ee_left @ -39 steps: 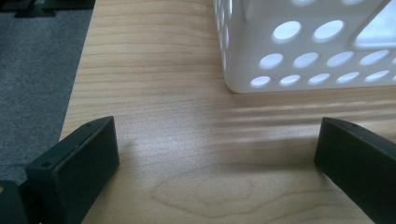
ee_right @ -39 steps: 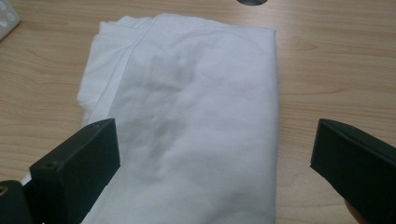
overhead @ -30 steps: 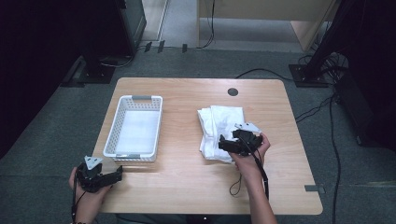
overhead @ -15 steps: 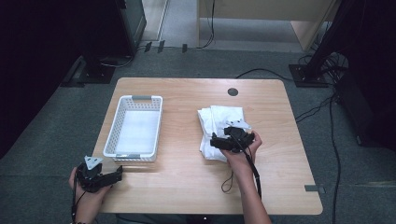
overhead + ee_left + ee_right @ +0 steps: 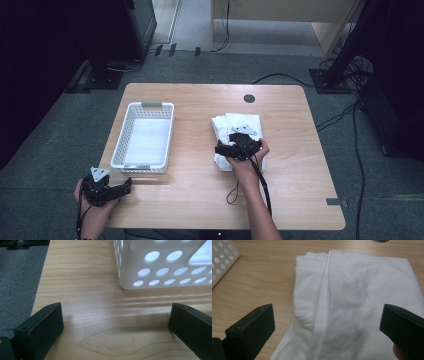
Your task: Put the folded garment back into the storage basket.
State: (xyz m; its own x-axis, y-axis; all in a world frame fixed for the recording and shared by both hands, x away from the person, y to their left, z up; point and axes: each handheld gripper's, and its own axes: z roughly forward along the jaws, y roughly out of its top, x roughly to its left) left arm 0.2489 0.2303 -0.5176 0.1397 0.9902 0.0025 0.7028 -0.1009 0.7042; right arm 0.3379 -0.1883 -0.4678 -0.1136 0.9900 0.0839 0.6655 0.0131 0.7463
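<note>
While the right hand-held gripper [image 5: 224, 149] hangs over the cloth, these are the things to watch:

Right jaws: spread wide, nothing between them, aimed at the near part of the folded white cloth [image 5: 352, 302].
Cloth: lying right of centre on the worktop [image 5: 200, 200], apart from the white basket [image 5: 145, 135].
Grip advice: I'd bite the thick folded seam [image 5: 324, 290] so that all layers lift together, going in low and flat.
Risk: catching one layer would likely unfold the stack.
Left hand-held gripper [image 5: 122, 187]: jaws apart, idle at the near corner of the worktop, just before the basket, ready to steady it.
</note>
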